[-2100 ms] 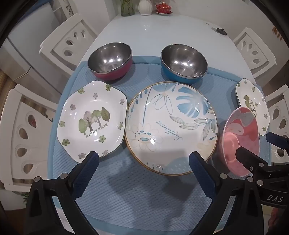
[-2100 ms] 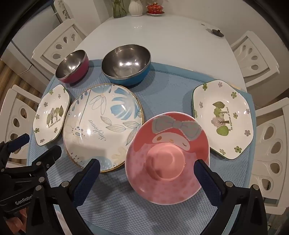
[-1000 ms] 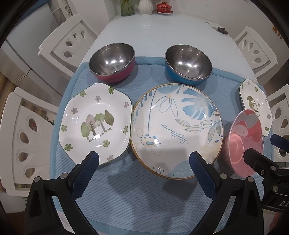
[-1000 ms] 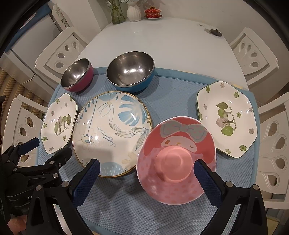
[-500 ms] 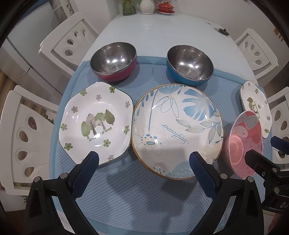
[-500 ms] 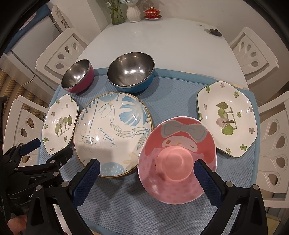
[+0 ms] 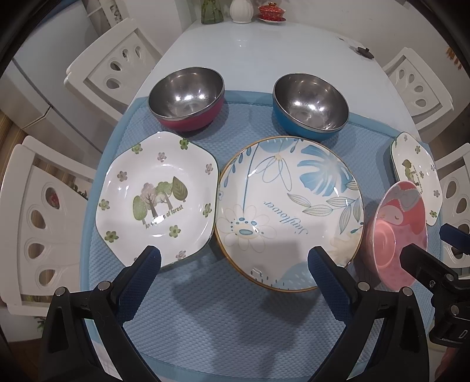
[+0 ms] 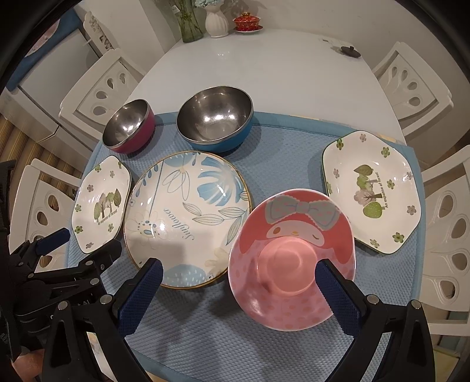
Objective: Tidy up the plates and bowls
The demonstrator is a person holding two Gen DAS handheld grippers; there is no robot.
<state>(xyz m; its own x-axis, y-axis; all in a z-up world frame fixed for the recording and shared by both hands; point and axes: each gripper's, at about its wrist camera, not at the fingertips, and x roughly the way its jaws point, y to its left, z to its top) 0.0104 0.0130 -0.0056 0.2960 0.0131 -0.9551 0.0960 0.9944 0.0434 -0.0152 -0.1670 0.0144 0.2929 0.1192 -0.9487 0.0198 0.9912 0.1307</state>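
Observation:
On a blue mat (image 7: 235, 317) lie a large round blue-leaf plate (image 7: 289, 213), a white hexagonal forest plate (image 7: 157, 197) to its left, another hexagonal forest plate (image 8: 371, 191) at the right, a pink cartoon bowl (image 8: 293, 258), a steel bowl with red outside (image 7: 186, 97) and a steel bowl with blue outside (image 7: 310, 104). My left gripper (image 7: 233, 267) is open and empty, above the mat's near edge between the left plate and the round plate. My right gripper (image 8: 239, 283) is open and empty, with the pink bowl between its fingers' line of sight.
The mat sits on a white oval table (image 8: 264, 73). White chairs (image 7: 114, 67) stand around it. At the far end are a glass vase (image 8: 189, 23), a white vase (image 8: 216, 22) and a red lidded cup (image 8: 247, 21). A small dark object (image 8: 349, 50) lies far right.
Both grippers have drifted slightly back and the right one has tilted up a little; the dishes have not moved. Both stay open.

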